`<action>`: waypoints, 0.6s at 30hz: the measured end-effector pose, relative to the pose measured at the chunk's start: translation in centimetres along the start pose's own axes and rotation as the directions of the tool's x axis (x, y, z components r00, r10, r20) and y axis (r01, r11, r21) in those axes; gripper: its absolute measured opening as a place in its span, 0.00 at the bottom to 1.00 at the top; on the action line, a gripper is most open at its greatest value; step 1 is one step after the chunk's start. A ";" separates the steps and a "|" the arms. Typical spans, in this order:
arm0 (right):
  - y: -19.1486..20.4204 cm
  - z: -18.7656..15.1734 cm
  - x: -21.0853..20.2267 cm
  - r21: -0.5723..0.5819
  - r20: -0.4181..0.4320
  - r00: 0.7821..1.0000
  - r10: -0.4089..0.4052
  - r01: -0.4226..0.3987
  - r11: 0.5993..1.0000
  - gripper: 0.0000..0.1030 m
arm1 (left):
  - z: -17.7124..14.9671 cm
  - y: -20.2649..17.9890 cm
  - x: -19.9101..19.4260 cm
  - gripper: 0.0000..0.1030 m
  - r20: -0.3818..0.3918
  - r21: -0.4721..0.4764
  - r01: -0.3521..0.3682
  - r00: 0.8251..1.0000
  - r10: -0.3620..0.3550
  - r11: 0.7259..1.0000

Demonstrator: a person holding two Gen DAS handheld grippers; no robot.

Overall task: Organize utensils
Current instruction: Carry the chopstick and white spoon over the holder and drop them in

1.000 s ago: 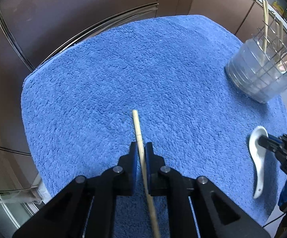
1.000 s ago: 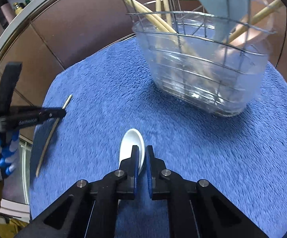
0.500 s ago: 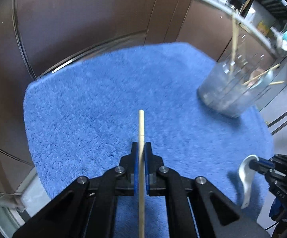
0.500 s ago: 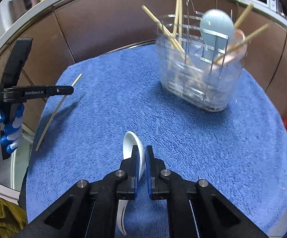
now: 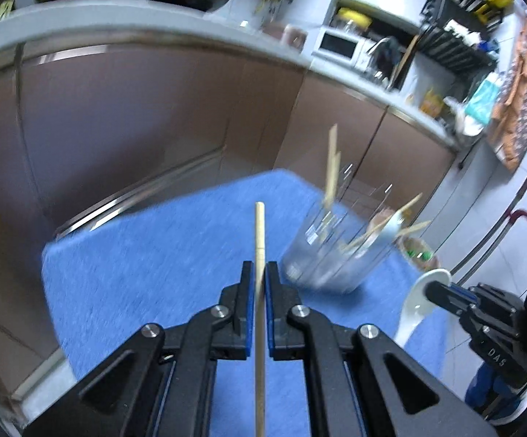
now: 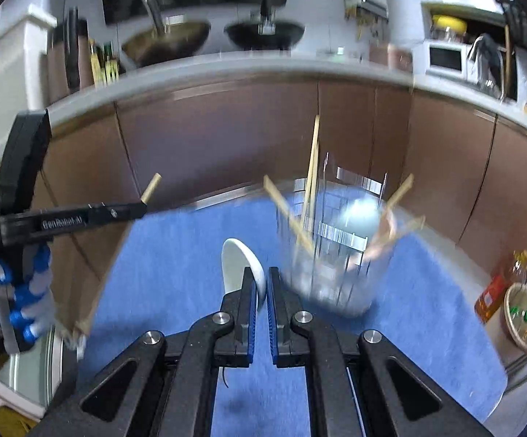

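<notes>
Both tongs are loaded and held above the blue towel [image 5: 147,276]: left gripper [image 5: 260,284] is clamped on a single wooden chopstick [image 5: 260,233], which runs straight out past the pads and back under the jaws; right gripper [image 6: 261,291] is clamped on a white ceramic spoon [image 6: 240,262] near where bowl meets handle, bowl forward, handle hanging down behind as the left view shows [image 5: 418,302]. The right view also catches the left gripper [image 6: 143,207] from the side with the chopstick tip sticking up past it. Utensil holder [image 6: 336,255], a wire rack in a clear plastic cup, stands on the towel ahead of both grippers, closer to the right one, not touched by either. It already holds several chopsticks [image 6: 312,167] leaning at different angles, plus a pale blue spoon [image 6: 360,215]; exact count unreadable, frames are motion-blurred. No other loose utensils show on the visible towel. Progress judgement: late stage; most items are sorted, and these two look like the last ones, picked up but not yet delivered. Left to do: carry each over the holder's rim, tip it down, drop chopstick and spoon in. Kitchen counter [image 6: 300,69] and brown cabinets [image 5: 154,127] behind, not involved.
</notes>
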State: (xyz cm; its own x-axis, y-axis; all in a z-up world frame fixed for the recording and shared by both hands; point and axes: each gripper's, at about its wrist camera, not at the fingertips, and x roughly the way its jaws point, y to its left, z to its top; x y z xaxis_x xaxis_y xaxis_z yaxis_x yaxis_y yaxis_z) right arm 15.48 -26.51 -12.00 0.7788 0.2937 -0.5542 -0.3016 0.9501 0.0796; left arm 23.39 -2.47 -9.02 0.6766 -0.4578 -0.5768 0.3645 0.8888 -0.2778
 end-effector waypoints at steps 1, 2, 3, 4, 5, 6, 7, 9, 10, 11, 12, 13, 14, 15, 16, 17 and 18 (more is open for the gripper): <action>-0.1 0.8 -0.4 0.001 0.030 1.000 -0.004 0.004 1.000 0.06 | 1.1 -0.7 0.0 0.05 0.021 0.004 0.013 1.000 -0.013 1.000; -0.1 1.6 -0.9 0.003 0.054 0.998 -0.008 0.007 1.000 0.06 | 2.0 -1.3 -0.2 0.05 0.041 0.006 0.026 0.999 -0.026 1.000; -0.3 2.7 -1.3 0.008 0.092 0.996 -0.014 0.014 1.000 0.06 | 2.8 -1.8 -0.2 0.05 0.057 0.007 0.038 0.998 -0.039 0.999; -0.5 3.7 -1.6 0.011 0.121 0.992 -0.024 0.023 1.000 0.06 | 3.9 -2.3 -0.3 0.05 0.080 0.006 0.055 0.995 -0.056 0.998; -0.6 4.5 -1.8 0.014 0.146 0.989 -0.033 0.031 0.999 0.06 | 4.8 -2.7 -0.3 0.05 0.101 0.005 0.070 0.992 -0.070 0.998; -0.8 5.4 -2.0 0.021 0.170 0.984 -0.045 0.042 0.999 0.06 | 5.8 -3.2 -0.3 0.05 0.123 0.004 0.080 0.989 -0.080 0.997; -1.2 6.5 -2.0 0.033 0.202 0.977 -0.063 0.058 0.998 0.06 | 6.6 -3.4 -0.2 0.05 0.139 0.002 0.085 0.987 -0.084 0.996; -1.7 8.2 -1.6 0.042 0.239 0.966 -0.094 0.087 0.995 0.06 | 8.6 -4.1 0.1 0.05 0.188 -0.006 0.099 0.977 -0.097 0.995; -1.9 8.8 -1.2 0.045 0.254 0.961 -0.112 0.104 0.994 0.06 | 9.3 -4.4 0.3 0.05 0.207 -0.009 0.105 0.973 -0.101 0.994; -2.1 9.1 -0.9 0.047 0.264 0.956 -0.125 0.117 0.992 0.06 | 10.2 -4.8 0.6 0.05 0.231 -0.012 0.109 0.967 -0.103 0.994; -2.5 9.6 -0.3 0.051 0.275 0.951 -0.140 0.131 0.990 0.06 | 11.0 -5.1 1.1 0.04 0.246 -0.014 0.111 0.964 -0.104 0.994; -2.8 9.9 0.5 0.050 0.281 0.947 -0.156 0.148 0.988 0.06 | 11.8 -5.3 1.6 0.05 0.254 -0.019 0.118 0.961 -0.109 0.993; -2.9 10.1 1.4 0.046 0.283 0.944 -0.168 0.162 0.986 0.06 | 12.4 -5.5 2.2 0.05 0.258 -0.025 0.128 0.959 -0.117 0.991; -3.1 10.1 2.0 0.046 0.282 0.943 -0.175 0.169 0.984 0.06 | 12.9 -5.7 2.9 0.04 0.263 -0.030 0.134 0.957 -0.121 0.991; -3.3 10.1 2.9 0.046 0.279 0.943 -0.184 0.178 0.983 0.06 | 13.3 -5.7 3.1 0.04 0.268 -0.032 0.136 0.956 -0.123 0.990; -3.4 10.0 3.5 0.046 0.276 0.942 -0.190 0.185 0.982 0.06 | 13.8 -5.9 3.8 0.05 0.274 -0.037 0.141 0.954 -0.126 0.989; -3.5 9.8 4.0 0.043 0.273 0.941 -0.198 0.194 0.980 0.06 | 14.2 -6.0 4.6 0.05 0.275 -0.046 0.150 0.952 -0.132 0.988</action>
State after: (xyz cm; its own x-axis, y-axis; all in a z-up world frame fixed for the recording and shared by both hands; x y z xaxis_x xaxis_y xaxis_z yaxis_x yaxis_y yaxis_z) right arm 25.06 -27.62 -6.41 0.9430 0.1168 -0.3117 -0.1209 0.9927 0.0062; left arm 33.40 -10.19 0.88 0.7723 -0.5591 -0.3014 0.4318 0.8102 -0.3965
